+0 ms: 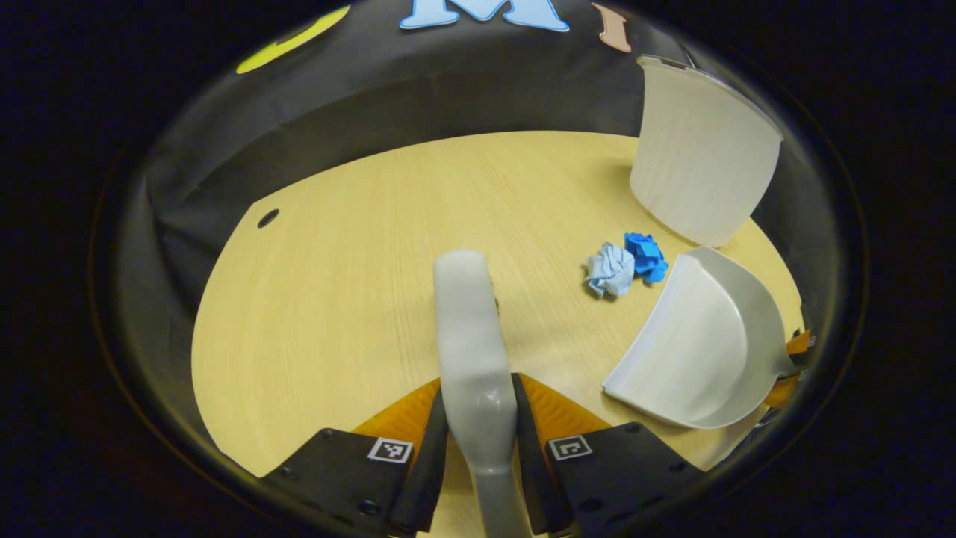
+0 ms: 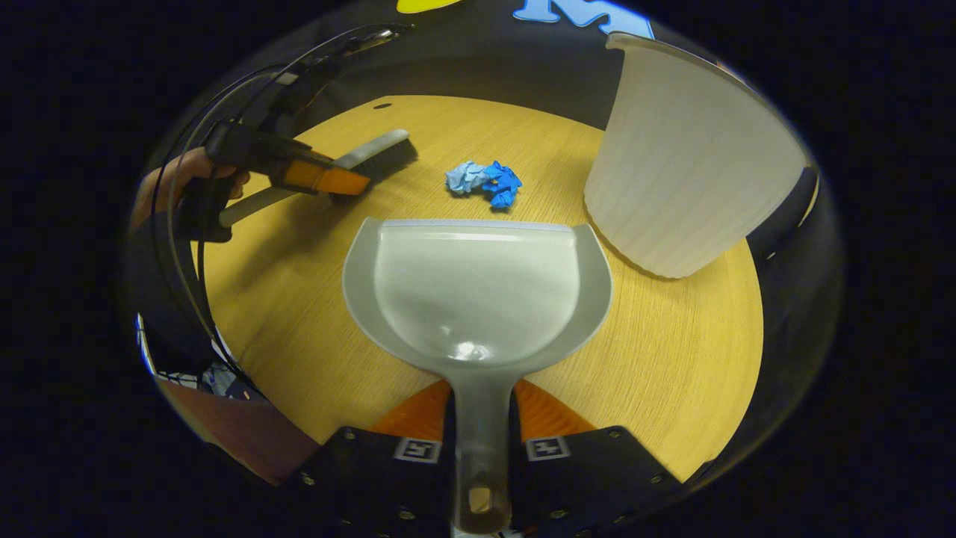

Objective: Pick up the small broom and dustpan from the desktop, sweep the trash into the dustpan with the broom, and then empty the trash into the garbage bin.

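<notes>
Grey broom [image 1: 474, 351] lay clamped between the left gripper's [image 1: 478, 418] fingers, its handle running forward over the table [image 1: 336, 299]; in the right gripper view a hand [image 2: 183, 179] held that gripper low near the table's left edge. The right gripper [image 2: 482, 430] was closed on the dustpan [image 2: 478, 291] handle, pan flat, its lip facing the blue trash [image 2: 484, 181] just beyond. The white bin [image 2: 687, 164] stood near the right edge.

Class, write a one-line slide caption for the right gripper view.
Right hand-held gripper holds dustpan facing crumpled paper; broom alongside.
</notes>
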### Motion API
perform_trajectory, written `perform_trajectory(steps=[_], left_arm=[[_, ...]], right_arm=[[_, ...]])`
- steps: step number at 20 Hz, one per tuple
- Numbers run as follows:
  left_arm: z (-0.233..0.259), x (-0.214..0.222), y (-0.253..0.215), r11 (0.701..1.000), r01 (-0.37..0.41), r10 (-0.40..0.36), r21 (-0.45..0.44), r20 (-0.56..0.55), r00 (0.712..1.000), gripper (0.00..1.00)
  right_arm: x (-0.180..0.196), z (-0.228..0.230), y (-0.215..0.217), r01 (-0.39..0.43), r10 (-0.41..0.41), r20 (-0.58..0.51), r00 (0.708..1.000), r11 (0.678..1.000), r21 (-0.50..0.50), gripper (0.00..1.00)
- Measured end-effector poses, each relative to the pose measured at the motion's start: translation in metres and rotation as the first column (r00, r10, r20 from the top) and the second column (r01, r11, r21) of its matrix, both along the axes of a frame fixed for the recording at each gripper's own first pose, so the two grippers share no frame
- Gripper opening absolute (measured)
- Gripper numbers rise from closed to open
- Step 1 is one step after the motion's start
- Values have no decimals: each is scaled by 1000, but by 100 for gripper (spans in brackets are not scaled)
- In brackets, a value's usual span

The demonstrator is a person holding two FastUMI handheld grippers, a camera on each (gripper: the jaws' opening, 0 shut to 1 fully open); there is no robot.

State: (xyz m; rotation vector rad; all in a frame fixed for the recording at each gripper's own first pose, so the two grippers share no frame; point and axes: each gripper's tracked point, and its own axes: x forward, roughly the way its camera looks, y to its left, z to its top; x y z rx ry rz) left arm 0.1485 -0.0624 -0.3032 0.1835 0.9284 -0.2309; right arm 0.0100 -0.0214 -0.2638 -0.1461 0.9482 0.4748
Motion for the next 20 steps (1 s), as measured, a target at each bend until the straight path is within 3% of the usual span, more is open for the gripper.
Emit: perform_trajectory(steps=[4, 8, 9, 14, 20], left_arm=[[-1, 27, -24, 993, 112, -112, 34, 6, 994, 50], [-1, 44, -61, 962, 267, -268, 49, 6, 963, 50], [-1, 46, -71, 952, 303, -304, 37, 2, 953, 52], [11, 42, -111, 861, 508, -508, -1, -23, 861, 52], [18, 19, -140, 801, 594, -597, -82, -29, 801, 50]], right_arm=[[2, 0, -7, -26, 26, 0, 1000, 1000, -1, 26], [4, 0, -6, -16, 16, 3, 1000, 1000, 2, 27], [5, 0, -6, -10, 10, 1, 1000, 1000, 6, 31], [7, 15, 11, -10, 10, -1, 1000, 1000, 4, 26], [20, 41, 47, -2, 2, 9, 1000, 1000, 8, 26]])
